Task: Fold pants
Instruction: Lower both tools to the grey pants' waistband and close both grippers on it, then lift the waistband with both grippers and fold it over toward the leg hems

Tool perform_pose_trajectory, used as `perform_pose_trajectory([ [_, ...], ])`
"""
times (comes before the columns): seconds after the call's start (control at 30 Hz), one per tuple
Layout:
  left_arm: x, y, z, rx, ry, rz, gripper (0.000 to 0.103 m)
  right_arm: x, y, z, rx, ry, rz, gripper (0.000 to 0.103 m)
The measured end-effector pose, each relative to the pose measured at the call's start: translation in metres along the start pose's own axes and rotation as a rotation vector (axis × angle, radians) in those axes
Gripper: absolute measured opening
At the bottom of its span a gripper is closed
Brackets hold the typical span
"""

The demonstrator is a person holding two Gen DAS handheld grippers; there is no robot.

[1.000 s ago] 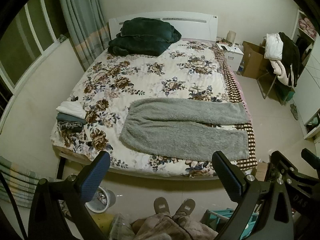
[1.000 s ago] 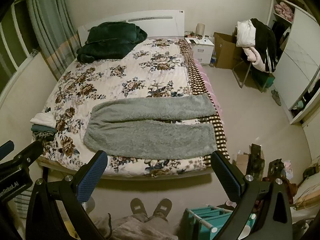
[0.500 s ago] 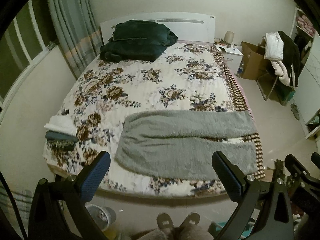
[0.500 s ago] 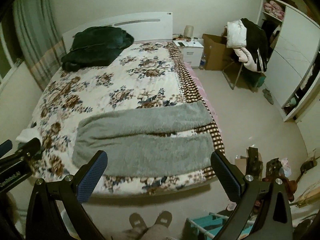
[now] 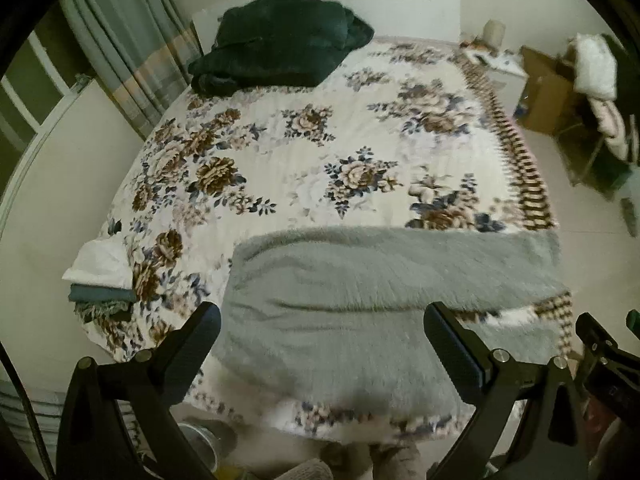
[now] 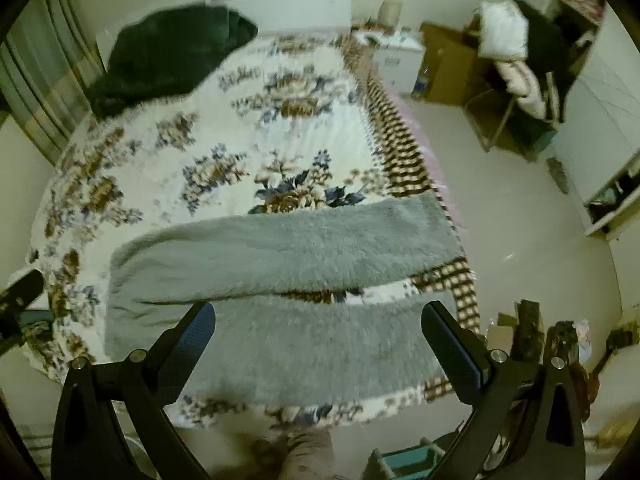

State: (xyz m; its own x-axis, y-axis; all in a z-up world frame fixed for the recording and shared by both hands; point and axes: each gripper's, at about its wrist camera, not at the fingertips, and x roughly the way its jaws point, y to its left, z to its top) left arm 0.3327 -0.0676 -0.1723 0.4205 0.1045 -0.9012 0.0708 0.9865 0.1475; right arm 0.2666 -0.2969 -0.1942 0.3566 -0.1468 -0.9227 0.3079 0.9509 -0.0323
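Grey fluffy pants [image 5: 360, 280] lie flat across the near end of the floral bed [image 5: 320, 152], waist to the left, both legs stretched to the right. They also show in the right wrist view [image 6: 288, 280]. My left gripper [image 5: 320, 340] is open and empty, above the near edge of the pants at the waist end. My right gripper [image 6: 318, 340] is open and empty, above the near leg. Neither touches the cloth.
A dark green blanket [image 5: 280, 52] sits by the headboard. A small stack of folded clothes [image 5: 100, 276] lies at the bed's left corner. To the right of the bed stand a nightstand [image 6: 396, 56], a cardboard box [image 6: 448, 64] and a chair with clothes [image 6: 516, 68].
Both grippers have moved forward toward the bed, so the pants fill more of each view. Both stay open and empty. The pants have not moved.
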Motion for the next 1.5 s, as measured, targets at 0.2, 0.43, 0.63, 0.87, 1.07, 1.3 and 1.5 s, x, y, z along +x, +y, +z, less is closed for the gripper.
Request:
perform_pose_trajectory([
  [0.2, 0.136, -0.055, 0.049, 0.071, 0.109, 0.032, 0.103, 0.183, -0.006, 0.083, -0.064, 0.136, -0.022, 0.103],
  [0.43, 0.29, -0.128, 0.059, 0.289, 0.207, 0.036, 0.103, 0.364, 0.02, 0.099, -0.285, 0.268, -0.072, 0.103],
  [0.63, 0.393, -0.163, 0.054, 0.505, 0.309, 0.032, 0.103, 0.473, 0.029, 0.081, -0.523, 0.406, -0.138, 0.103],
  [0.87, 0.453, -0.198, 0.062, 0.623, 0.345, -0.035, 0.103, 0.535, 0.038, 0.086, -0.716, 0.484, -0.17, 0.103],
  [1.07, 0.468, -0.206, 0.059, 0.675, 0.347, -0.162, 0.063, 0.569, 0.043, 0.083, -0.804, 0.561, -0.107, 0.085],
  [1.3, 0.452, -0.207, 0.055, 0.676, 0.282, -0.209, 0.01, 0.551, 0.033, 0.08, -0.698, 0.552, 0.016, 0.025],
  [1.5, 0.412, -0.185, 0.045, 0.581, 0.198, -0.221, 0.005, 0.51, 0.002, 0.072, -0.569, 0.457, 0.032, 0.009],
])
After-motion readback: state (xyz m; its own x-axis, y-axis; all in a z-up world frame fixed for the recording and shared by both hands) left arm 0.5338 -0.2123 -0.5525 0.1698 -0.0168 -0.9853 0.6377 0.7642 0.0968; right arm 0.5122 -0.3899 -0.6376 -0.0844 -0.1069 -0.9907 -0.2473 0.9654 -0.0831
